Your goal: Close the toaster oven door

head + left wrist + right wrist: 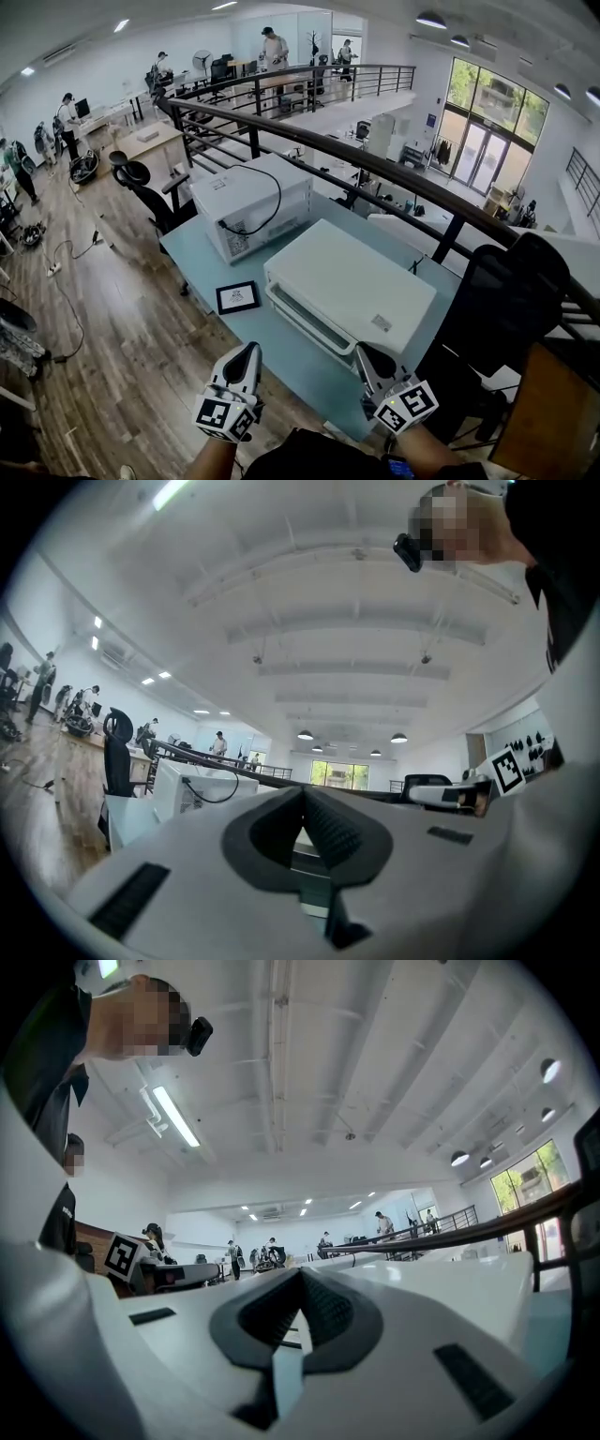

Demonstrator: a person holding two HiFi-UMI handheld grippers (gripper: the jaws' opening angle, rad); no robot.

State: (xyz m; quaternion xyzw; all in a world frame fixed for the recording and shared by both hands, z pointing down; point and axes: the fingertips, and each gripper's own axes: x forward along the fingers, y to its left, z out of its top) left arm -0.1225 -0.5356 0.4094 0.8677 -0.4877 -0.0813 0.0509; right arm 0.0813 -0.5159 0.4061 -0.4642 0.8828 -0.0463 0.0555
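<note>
A white toaster oven [352, 286] sits on the pale blue table [281, 361], its front door [309, 321] facing me and lying flat against the body. My left gripper [251, 349] hovers at the table's near edge, left of the oven's front and apart from it. The right gripper [364, 352] is just before the oven's near right corner. Both point up and forward. In the left gripper view the left gripper [303, 794] has its dark pads together with nothing between them, and the right gripper [300, 1274] looks the same in its own view.
A second white appliance [253, 206] with a black cord stands behind and left of the oven. A small black-framed card [237, 297] lies on the table near the left gripper. A dark railing [394, 173] runs behind the table, and a black chair [506, 300] stands at the right.
</note>
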